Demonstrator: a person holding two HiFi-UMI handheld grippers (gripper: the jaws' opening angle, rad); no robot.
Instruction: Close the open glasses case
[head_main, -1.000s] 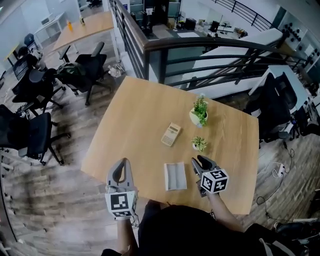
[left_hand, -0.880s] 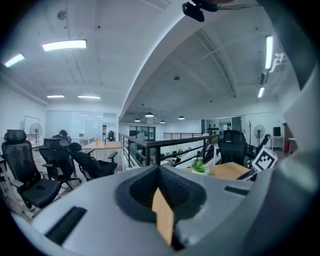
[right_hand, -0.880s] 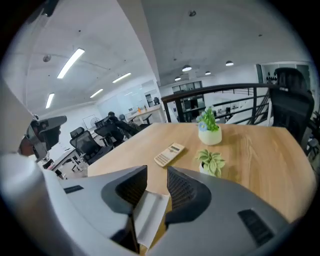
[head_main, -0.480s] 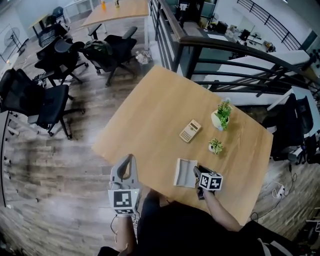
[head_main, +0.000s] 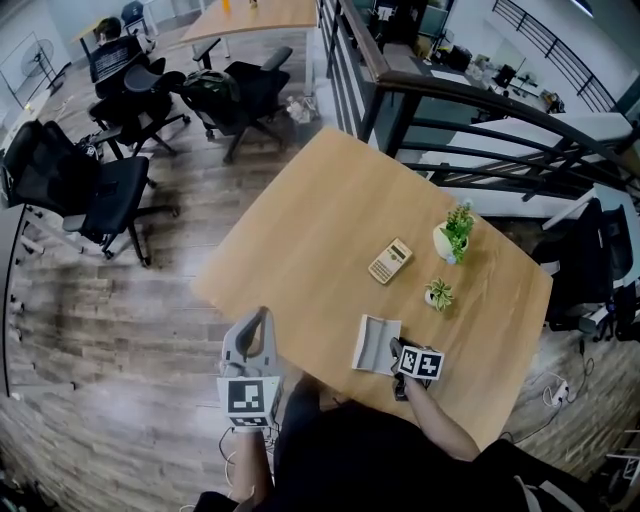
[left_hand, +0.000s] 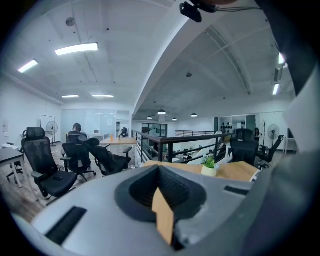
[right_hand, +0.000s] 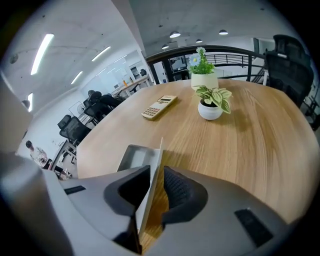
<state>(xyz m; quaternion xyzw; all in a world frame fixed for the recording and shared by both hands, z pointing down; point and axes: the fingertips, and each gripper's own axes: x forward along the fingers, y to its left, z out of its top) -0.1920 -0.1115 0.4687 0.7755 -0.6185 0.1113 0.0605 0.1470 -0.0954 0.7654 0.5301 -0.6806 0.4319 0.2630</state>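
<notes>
The right gripper (right_hand: 156, 172) has its jaws closing around the raised lid of the open glasses case (right_hand: 134, 159). The thin lid lies against one pad, and a sliver of wood shows between it and the other pad. The case sits near the table's (head_main: 310, 230) edge closest to the person. Just beyond the case stands a small potted plant (head_main: 438, 294), with a calculator (head_main: 390, 261) and a taller potted plant (head_main: 453, 235) farther past it. Well to the case's left, off the table edge, the left gripper (head_main: 258, 322) hangs with its jaws together on nothing.
</notes>
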